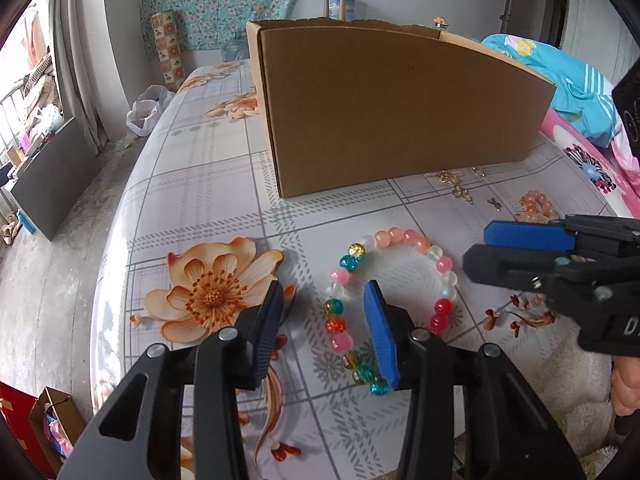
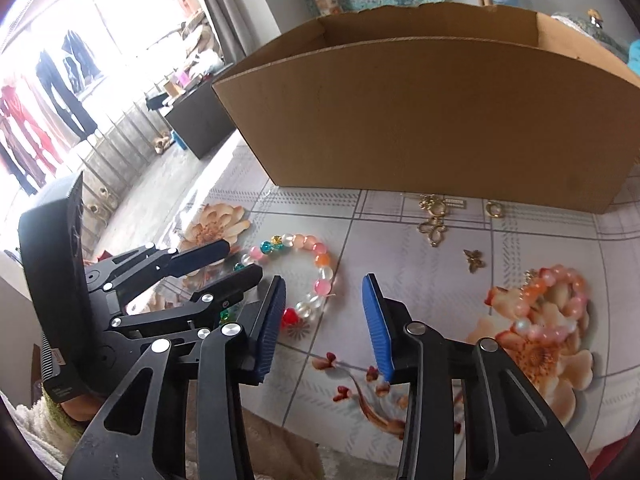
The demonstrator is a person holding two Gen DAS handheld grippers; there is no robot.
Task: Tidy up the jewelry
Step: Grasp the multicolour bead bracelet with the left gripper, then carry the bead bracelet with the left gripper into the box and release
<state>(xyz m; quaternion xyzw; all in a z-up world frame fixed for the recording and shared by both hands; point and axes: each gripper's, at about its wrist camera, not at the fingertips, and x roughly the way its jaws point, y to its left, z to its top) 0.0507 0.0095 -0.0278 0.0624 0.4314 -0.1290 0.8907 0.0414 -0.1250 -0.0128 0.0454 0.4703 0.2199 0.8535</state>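
Left wrist view: the left gripper [image 1: 326, 330] is straddling the near-left arc of the multicoloured bead bracelet [image 1: 390, 280], jaws half-parted, pads not yet pressing the beads. The bracelet is lying flat on the floral tablecloth [image 1: 208, 184], in front of the cardboard box [image 1: 400, 108]. To grip well, I judge the pads should be pinching one bead squarely, low to the cloth. The right gripper [image 1: 480, 248] is cut off at the frame edge.

Right wrist view: the right gripper [image 2: 324, 320] is hovering half-open in front of the box [image 2: 432, 120], the bracelet's [image 2: 320, 276] near edge just inside its left pad, untouched. The left gripper [image 2: 236, 264] is hiding the bracelet's left side. Gold trinkets [image 2: 434, 220] by the box are too small to identify; a peach bead bracelet [image 2: 560, 300] is lying right of them.
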